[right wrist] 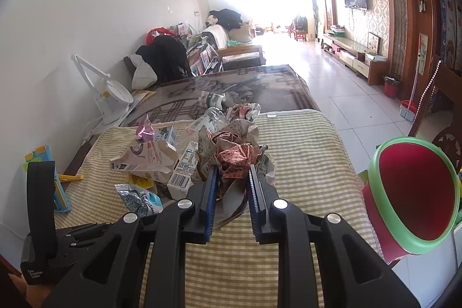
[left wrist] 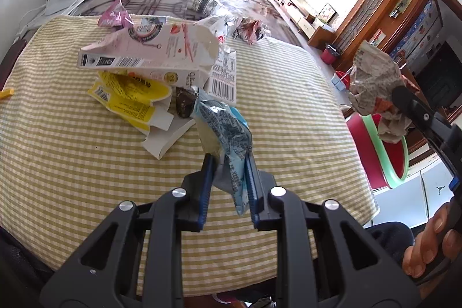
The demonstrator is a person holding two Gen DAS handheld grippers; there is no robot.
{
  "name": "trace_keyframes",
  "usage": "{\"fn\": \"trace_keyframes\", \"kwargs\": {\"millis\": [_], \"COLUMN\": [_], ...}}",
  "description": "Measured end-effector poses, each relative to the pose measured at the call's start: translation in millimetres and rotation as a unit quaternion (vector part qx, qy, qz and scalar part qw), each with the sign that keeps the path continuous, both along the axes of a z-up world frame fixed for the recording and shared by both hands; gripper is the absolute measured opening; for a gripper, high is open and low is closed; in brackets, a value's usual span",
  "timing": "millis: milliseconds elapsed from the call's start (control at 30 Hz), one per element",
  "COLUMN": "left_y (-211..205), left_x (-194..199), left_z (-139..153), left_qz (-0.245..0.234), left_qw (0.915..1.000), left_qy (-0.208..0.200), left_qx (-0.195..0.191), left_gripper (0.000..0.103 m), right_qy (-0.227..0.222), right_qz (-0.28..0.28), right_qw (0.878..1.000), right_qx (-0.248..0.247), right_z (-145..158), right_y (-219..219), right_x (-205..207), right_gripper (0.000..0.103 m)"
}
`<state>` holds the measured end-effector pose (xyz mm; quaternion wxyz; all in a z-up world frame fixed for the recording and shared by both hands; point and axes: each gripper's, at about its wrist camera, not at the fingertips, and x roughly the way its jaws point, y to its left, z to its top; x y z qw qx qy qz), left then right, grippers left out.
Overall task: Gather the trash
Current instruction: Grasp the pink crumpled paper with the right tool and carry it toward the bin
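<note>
Left gripper (left wrist: 229,163): blue pads nearly together, clamped on a light blue printed wrapper (left wrist: 228,129). Wrapper pinched at mid-length; upper part fans out beyond the fingertips, lower tail hangs between the fingers toward the camera. Lifted clear of the yellow checked cloth (left wrist: 72,149).

Beyond the left fingertips, on the cloth: yellow flattened carton (left wrist: 130,97), pink-and-white milk carton (left wrist: 150,51) lying across it, barcode-printed white pack (left wrist: 223,71) just right of that. Farther off, pink foil scrap (left wrist: 114,15) and a crumpled red-patterned wrapper (left wrist: 249,29) near the cloth's far edge.

Right gripper (right wrist: 231,172): fingers drawn close, gripping a crumpled wad of brown and red printed paper (right wrist: 234,152). Wad bulges above and beyond the fingertips; a flap trails down between the fingers. Seen from the left wrist view, same wad (left wrist: 375,82) held in the air at the black fingertip, off the table edge, above the bin.

Red bin with green rim (right wrist: 415,195): right of the right fingers, beside the table, mouth tilted toward the camera. Contents, if any, hard to make out in the red interior.

Left of the right fingers: remaining trash pile on the cloth, and the other gripper's body with the blue wrapper (right wrist: 138,199) at its tip.
</note>
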<state>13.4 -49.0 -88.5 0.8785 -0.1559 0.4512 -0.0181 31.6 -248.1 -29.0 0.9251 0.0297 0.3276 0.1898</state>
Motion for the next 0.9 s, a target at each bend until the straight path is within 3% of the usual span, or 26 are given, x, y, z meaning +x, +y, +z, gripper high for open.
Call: {"fn": "trace_keyframes", "kwargs": {"millis": [900], "left_y": [-35], "left_x": [18], "left_z": [48], "left_qz": [-0.029], "left_qw": [0.9979], "left_qy": [-0.058], "left_qx": [0.001], "left_gripper": [0.022], "right_qy": [-0.021], "right_qz": [-0.056], "right_qw": [0.998], "right_qx": [0.037], "right_z": [20], "right_y": [-55], "right_x": [-17], "right_gripper": [0.019]}}
